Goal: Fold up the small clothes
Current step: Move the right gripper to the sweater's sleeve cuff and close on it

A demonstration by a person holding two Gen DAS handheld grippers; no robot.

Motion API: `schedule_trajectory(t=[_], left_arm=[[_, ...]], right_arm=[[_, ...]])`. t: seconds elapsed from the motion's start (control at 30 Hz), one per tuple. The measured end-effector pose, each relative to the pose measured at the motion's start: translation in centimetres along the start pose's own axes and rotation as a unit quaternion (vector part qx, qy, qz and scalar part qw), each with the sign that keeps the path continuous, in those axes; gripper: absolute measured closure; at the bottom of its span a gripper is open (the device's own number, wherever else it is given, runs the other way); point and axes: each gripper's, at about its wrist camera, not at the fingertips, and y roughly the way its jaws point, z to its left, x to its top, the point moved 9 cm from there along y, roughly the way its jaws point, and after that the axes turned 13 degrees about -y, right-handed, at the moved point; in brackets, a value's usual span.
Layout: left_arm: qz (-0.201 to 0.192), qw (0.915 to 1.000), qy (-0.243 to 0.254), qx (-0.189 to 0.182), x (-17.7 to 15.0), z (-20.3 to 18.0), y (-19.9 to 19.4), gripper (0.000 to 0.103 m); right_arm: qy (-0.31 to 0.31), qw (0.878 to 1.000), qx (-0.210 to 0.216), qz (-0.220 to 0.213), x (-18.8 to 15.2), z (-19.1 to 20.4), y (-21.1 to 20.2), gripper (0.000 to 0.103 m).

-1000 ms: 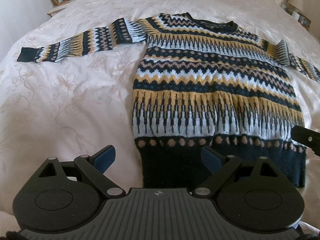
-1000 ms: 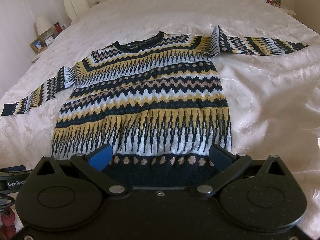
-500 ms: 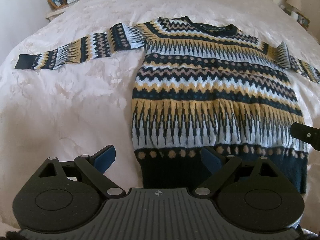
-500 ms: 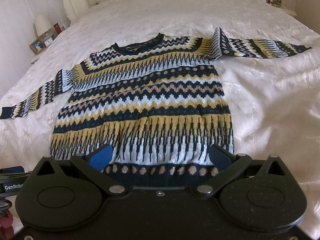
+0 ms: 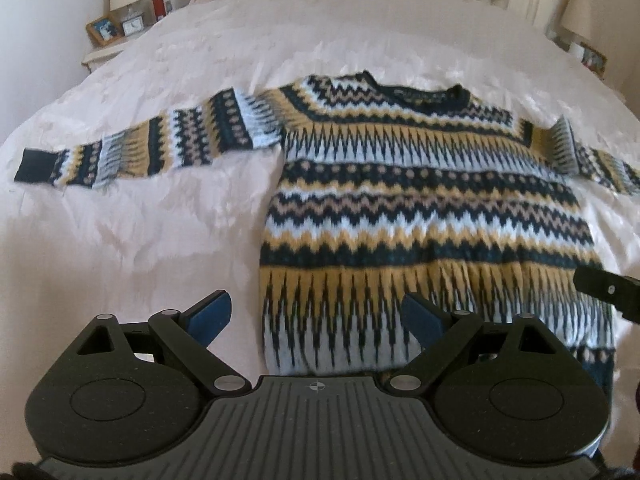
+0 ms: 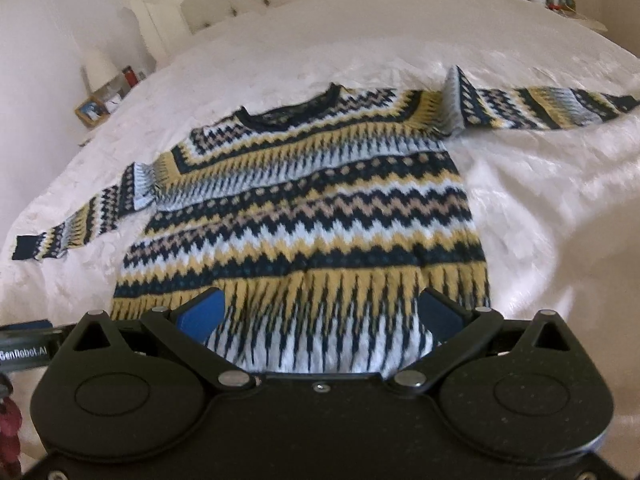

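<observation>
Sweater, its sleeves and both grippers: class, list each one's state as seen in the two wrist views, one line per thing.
Patterned knit sweater: unfolded, lying flat on the bedspread.
Left sleeve: stretched straight out sideways.
Right sleeve: stretched straight out sideways.
Left gripper: open, holding nothing.
Right gripper: open, holding nothing.

My two wrist views look headboard-ward from low, near the bed's (image 5: 120,240) foot; both share the sweater (image 5: 420,208).

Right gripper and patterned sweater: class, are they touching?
Cannot tell. In the right wrist view, the open right gripper overlaps the sweater near its hem, but neither contact nor gap shows plainly.
</observation>
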Motion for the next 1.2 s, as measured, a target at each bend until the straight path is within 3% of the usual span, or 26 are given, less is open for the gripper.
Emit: schedule_trajectory(t=[0.37, 0.63, 0.77, 0.97, 1.2], left_arm=[[-0.033, 0.9987, 0.039, -0.007, 4.5, -2.0, 3.3, 0.010], [-0.038, 0.9975, 0.059, -0.007, 6.0, -4.0, 7.4, 0.010], [-0.033, 0.9975, 0.062, -0.010, 6.3, -5.1, 9.5, 0.010], [-0.030, 0.9966, 0.076, -0.014, 6.8, -7.4, 12.4, 0.010], [-0.028, 0.9966, 0.075, -0.016, 7.3, -9.5, 15.2, 0.010]], right_arm=[[-0.049, 0.998, -0.012, -0.022, 2.4, -1.9, 2.7, 0.001], [-0.016, 1.000, -0.014, -0.016, 3.6, -5.0, 5.6, 0.001], [-0.019, 0.999, -0.041, -0.014, 4.5, -7.0, 6.7, 0.001], [-0.003, 0.997, -0.071, -0.015, 6.6, -12.0, 7.7, 0.001], [0.016, 0.988, -0.150, -0.021, 9.4, -20.9, 7.7, 0.001]])
